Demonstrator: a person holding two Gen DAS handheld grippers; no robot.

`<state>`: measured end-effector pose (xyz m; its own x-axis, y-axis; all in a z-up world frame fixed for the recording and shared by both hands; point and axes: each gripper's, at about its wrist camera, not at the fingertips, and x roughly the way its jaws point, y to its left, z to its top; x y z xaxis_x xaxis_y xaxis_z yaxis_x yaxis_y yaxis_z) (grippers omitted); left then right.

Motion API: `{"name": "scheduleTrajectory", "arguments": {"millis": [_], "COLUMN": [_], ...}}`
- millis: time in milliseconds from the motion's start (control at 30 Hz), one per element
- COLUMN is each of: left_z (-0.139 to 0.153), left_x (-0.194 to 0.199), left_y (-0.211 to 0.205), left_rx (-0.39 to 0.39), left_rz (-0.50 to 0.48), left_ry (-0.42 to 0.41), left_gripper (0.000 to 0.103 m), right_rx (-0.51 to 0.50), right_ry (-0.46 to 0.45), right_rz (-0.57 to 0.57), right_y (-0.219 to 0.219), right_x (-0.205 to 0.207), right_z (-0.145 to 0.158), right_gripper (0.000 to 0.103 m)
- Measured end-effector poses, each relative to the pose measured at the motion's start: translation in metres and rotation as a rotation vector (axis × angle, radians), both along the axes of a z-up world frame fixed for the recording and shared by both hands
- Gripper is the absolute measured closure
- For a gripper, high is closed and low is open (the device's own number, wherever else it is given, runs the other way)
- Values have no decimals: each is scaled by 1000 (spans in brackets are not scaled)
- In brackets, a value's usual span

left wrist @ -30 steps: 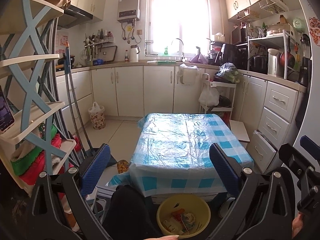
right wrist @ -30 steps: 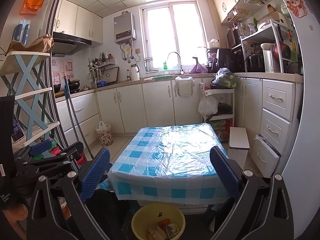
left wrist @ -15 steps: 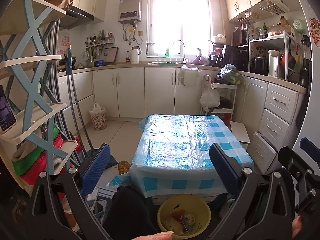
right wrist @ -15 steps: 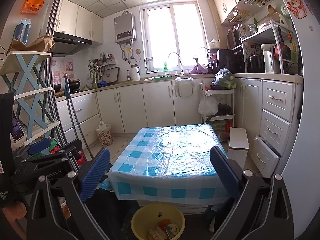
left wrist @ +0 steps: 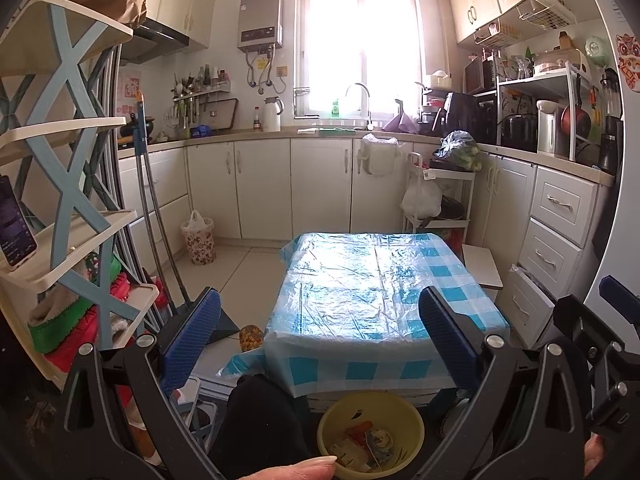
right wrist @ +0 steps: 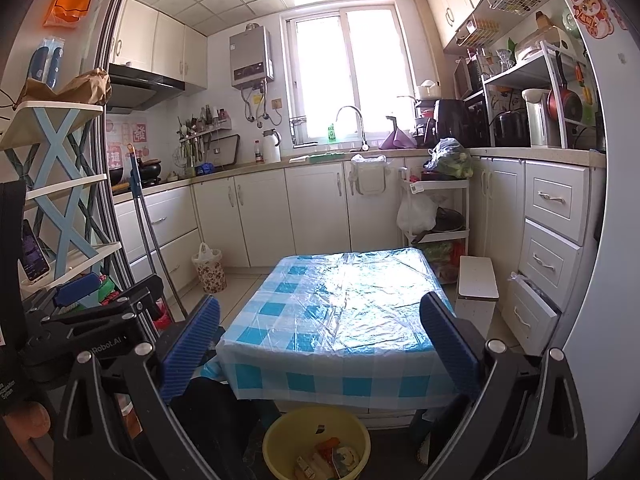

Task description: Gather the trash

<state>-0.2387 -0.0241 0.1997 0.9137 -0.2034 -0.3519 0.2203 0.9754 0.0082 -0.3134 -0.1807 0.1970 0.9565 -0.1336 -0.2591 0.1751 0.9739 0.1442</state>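
Note:
A yellow basin [left wrist: 370, 412] [right wrist: 316, 424] stands on the floor at the near end of a low table [left wrist: 380, 292] [right wrist: 340, 316] covered with a blue checked cloth under clear plastic. Several pieces of trash [left wrist: 366, 440] [right wrist: 326, 458] lie inside the basin. The tabletop is bare. My left gripper [left wrist: 320, 340] is open and empty, held above the table's near end. My right gripper [right wrist: 320, 344] is open and empty at about the same height. Each gripper shows at the edge of the other's view.
A blue and white shelf rack [left wrist: 68, 208] with a phone stands at the left. A floral waste bin [left wrist: 198, 240] sits by the cabinets. A white cart [left wrist: 438, 196] and a white stool [left wrist: 482, 266] stand right of the table. Mop handles [left wrist: 154, 208] lean left.
Both grippers have lifted slightly and stay open. A fingertip has come into the bottom of the left wrist view next to the basin.

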Motion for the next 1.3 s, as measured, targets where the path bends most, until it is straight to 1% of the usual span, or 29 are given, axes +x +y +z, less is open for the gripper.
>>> {"name": "scheduleTrajectory", "arguments": {"millis": [800, 1067, 1133, 1233, 1300], "left_z": [2, 0, -1, -4, -7], "left_x": [-5, -2, -1, 2, 2], "left_y": [2, 2, 3, 7, 7], "left_rx": [-22, -24, -38, -83, -73], "left_rz": [4, -18, -38, -73, -72], "left_ry": [-8, 12, 16, 41, 48], "left_gripper": [7, 7, 7, 7, 7], "right_rx": [-5, -8, -8, -5, -1], "right_ry": [0, 3, 3, 9, 15], "right_rz": [2, 9, 8, 11, 13], "right_y": [6, 9, 10, 9, 8], "right_x": [-2, 0, 0, 1, 3], "right_z": [0, -1, -1, -3, -4], "right_gripper": [7, 7, 7, 7, 7]}}
